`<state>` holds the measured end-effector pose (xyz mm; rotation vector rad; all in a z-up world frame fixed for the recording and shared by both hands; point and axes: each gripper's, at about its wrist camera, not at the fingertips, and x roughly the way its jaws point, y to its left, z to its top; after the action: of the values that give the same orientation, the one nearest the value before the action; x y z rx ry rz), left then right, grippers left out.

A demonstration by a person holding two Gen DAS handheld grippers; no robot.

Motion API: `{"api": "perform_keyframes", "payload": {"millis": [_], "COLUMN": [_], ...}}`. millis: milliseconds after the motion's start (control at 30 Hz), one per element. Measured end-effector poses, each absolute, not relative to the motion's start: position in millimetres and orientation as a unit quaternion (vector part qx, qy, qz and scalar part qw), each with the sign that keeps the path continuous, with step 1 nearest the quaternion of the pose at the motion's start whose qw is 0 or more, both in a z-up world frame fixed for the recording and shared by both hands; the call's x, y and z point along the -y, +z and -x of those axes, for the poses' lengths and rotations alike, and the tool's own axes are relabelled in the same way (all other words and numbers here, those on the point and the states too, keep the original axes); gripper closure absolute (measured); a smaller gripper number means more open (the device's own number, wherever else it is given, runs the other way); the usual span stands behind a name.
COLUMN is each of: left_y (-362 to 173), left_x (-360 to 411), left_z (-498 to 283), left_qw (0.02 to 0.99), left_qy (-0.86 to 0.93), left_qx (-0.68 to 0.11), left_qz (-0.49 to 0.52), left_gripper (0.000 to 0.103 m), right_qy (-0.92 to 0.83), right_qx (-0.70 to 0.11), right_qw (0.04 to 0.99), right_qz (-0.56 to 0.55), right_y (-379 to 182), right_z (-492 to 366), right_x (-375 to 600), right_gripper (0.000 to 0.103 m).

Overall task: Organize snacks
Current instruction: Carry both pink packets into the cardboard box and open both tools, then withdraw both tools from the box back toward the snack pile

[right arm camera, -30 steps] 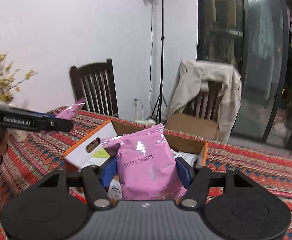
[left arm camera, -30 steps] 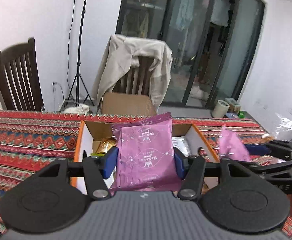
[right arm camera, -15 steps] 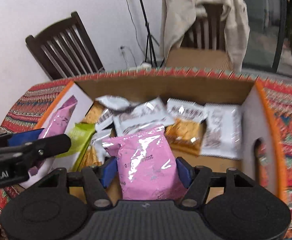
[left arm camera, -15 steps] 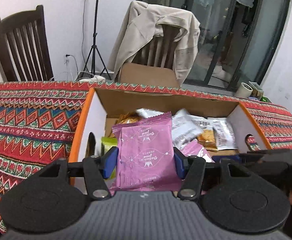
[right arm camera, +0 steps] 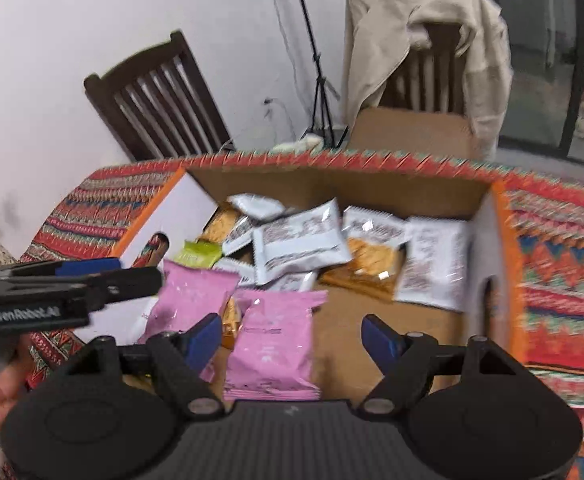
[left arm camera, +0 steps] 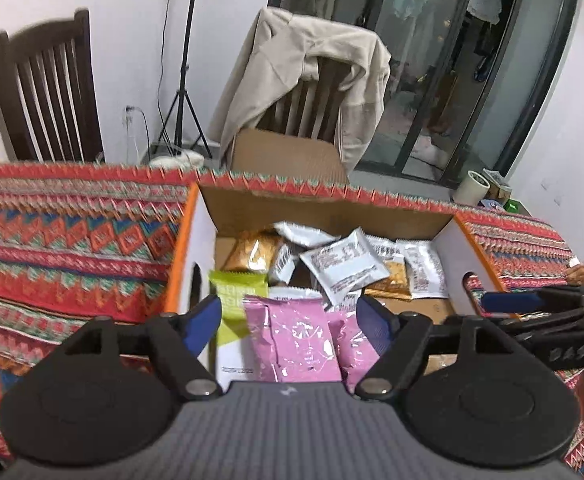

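An open cardboard box [left arm camera: 180, 248] with orange edges sits on the patterned tablecloth and holds several snack packets. My left gripper [left arm camera: 290, 320] hangs over its near left part with its jaws opening. A pink packet [left arm camera: 292, 338] lies between the blue pads, clear of both. My right gripper [right arm camera: 292, 336] is over the box [right arm camera: 504, 240] too, jaws opening, and its pink packet [right arm camera: 272, 348] rests loose on the box floor between the pads. The left gripper [right arm camera: 132, 276] shows at the left over the other pink packet [right arm camera: 188, 300]. The right gripper [left arm camera: 504, 308] reaches in from the right.
White packets [left arm camera: 344, 264], a green packet [left arm camera: 238, 284] and golden ones [left arm camera: 252, 252] fill the far half of the box. Behind the table stand a dark wooden chair [left arm camera: 48, 96], a chair draped with a beige coat [left arm camera: 312, 64] and a tripod [left arm camera: 182, 112]. A hand [right arm camera: 0, 396] holds the left gripper.
Both grippers came down over the box and tilted further into it. Their jaws widened and let go of the pink packets, which now lie inside the box.
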<state>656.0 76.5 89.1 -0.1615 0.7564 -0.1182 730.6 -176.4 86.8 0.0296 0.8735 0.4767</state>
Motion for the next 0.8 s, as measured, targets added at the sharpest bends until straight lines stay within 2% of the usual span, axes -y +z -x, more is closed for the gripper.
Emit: {"api": "perform_keyframes", "payload": {"millis": [167, 300, 467, 633, 733, 800], "left_y": [134, 167, 197, 198, 182, 168], "left_x": [-78, -76, -65, -54, -45, -39], "left_z": [-615, -569, -496, -407, -342, -305], "left_qw": [0.935, 0.943, 0.957, 0.97, 0.976, 0.979], "left_qy": [-0.054, -0.056, -0.058, -0.08, -0.083, -0.085], "left_qx": [-0.347, -0.325, -0.284, -0.23, -0.198, -0.181], "left_qz": [0.06, 0.039, 0.004, -0.018, -0.038, -0.047], "left_gripper": [0.02, 0.016, 0.014, 0.008, 0.007, 0.003], "right_qy": [0.221, 0.223, 0.227, 0.233, 0.251, 0.259], "right_qx": [-0.381, -0.347, -0.309, -0.265, -0.247, -0.23], "right_qw": [0.898, 0.911, 0.922, 0.932, 0.933, 0.935], "right_qz": [0.004, 0.019, 0.05, 0.08, 0.075, 0.08], "right_y": [137, 176, 202, 207, 200, 193], "right_z": [-693, -648, -583, -503, -453, -413], "right_x": [201, 217, 230, 243, 255, 262], "right_gripper": [0.026, 0.019, 0.018, 0.017, 0.017, 0.016]}}
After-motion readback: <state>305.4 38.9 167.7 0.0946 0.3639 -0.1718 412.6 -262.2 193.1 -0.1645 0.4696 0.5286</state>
